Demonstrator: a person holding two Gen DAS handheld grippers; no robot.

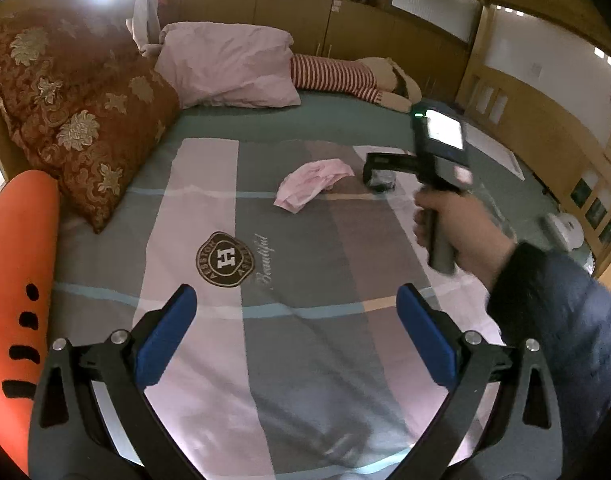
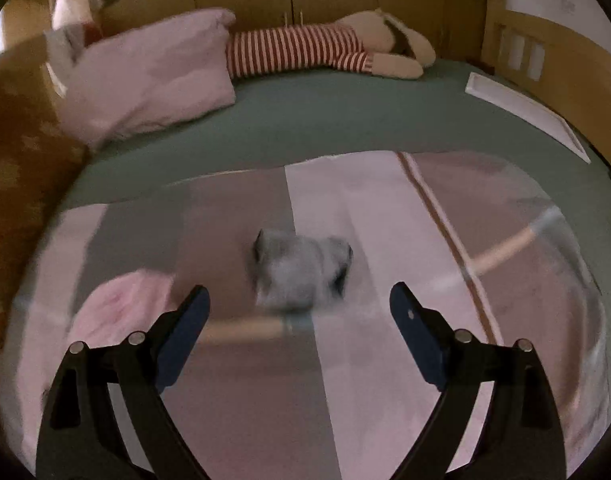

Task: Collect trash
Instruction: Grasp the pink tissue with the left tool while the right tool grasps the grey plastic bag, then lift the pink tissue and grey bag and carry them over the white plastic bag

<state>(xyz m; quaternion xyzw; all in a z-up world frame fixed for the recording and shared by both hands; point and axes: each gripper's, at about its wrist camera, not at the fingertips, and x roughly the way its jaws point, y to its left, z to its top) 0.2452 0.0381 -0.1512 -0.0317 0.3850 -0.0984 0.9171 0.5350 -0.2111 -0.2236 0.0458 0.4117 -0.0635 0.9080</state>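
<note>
Right hand-held gripper (image 2: pixel 299 312) spread above grey wad (image 2: pixel 299 268)

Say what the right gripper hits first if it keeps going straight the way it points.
Probably the grey wad: it lies on the bedspread straight ahead of the open right gripper, roughly centred between its fingers. The frame is blurred, so depth is uncertain. The pink wad sits off to the left.
</note>
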